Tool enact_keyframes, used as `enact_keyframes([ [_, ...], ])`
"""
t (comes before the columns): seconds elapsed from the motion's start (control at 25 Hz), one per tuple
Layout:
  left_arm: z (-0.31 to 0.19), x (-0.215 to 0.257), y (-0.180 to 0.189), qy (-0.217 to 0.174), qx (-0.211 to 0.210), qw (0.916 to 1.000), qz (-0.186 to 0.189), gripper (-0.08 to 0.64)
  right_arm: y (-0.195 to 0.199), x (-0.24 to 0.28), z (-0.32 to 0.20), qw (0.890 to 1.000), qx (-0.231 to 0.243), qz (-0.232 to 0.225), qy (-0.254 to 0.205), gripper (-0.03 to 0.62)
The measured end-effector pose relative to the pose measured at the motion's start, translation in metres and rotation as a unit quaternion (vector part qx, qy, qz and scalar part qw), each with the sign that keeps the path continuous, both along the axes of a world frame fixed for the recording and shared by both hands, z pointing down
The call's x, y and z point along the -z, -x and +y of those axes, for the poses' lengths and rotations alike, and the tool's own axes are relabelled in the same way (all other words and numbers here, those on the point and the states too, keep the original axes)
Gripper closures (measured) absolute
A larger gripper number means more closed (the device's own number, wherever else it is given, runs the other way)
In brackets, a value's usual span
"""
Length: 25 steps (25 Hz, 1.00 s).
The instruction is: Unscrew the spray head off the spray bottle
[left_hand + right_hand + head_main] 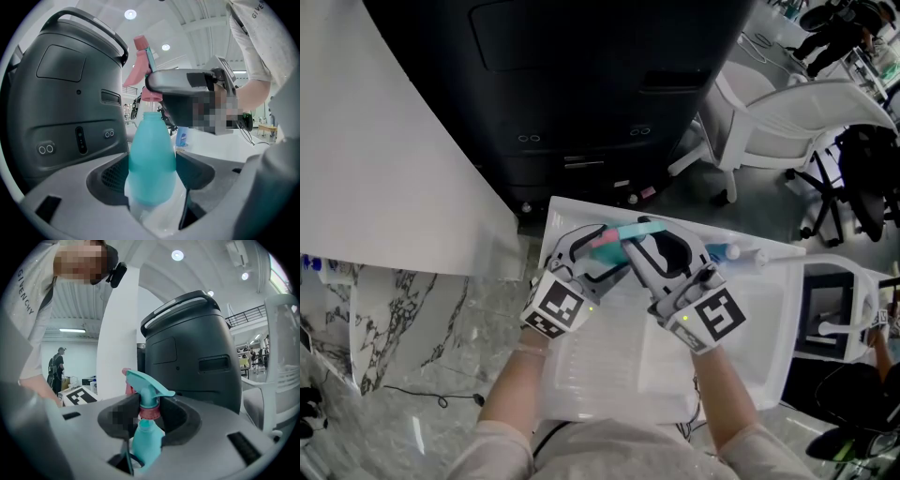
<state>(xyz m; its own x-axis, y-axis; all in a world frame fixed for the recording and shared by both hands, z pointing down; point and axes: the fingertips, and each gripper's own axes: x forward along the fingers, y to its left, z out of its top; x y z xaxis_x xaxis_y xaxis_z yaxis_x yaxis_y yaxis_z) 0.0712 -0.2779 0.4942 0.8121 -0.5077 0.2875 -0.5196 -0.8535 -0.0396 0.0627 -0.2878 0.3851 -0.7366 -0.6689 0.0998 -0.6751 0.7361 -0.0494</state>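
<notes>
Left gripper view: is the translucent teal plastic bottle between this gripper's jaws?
Yes, the translucent teal plastic bottle sits between the left gripper's grey jaws, which press its sides.

The spray bottle (152,159) loses its base between the jaws in the left gripper view. In the head view the left gripper (589,246) and right gripper (652,247) cover its body, so only the spray head (628,232) shows. A small blue bottle (182,137) behind bears print too small to read.
</notes>
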Motion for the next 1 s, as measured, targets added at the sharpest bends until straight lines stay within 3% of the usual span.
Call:
enact_keyframes([
  [0.48, 0.000, -0.002, 0.000, 0.000, -0.002, 1.0000, -0.006, 0.242, -0.013, 0.059, 0.003, 0.999, -0.021, -0.047, 0.008, 0.456],
  [0.84, 0.000, -0.003, 0.000, 0.001, -0.001, 0.9999, -0.011, 0.242, -0.020, 0.108, 0.013, 0.996, -0.024, -0.081, -0.021, 0.456],
  [1.0, 0.001, -0.011, -0.001, 0.000, -0.007, 0.9995, -0.031, 0.242, -0.025, 0.124, 0.019, 0.995, -0.027, -0.091, -0.030, 0.456],
])
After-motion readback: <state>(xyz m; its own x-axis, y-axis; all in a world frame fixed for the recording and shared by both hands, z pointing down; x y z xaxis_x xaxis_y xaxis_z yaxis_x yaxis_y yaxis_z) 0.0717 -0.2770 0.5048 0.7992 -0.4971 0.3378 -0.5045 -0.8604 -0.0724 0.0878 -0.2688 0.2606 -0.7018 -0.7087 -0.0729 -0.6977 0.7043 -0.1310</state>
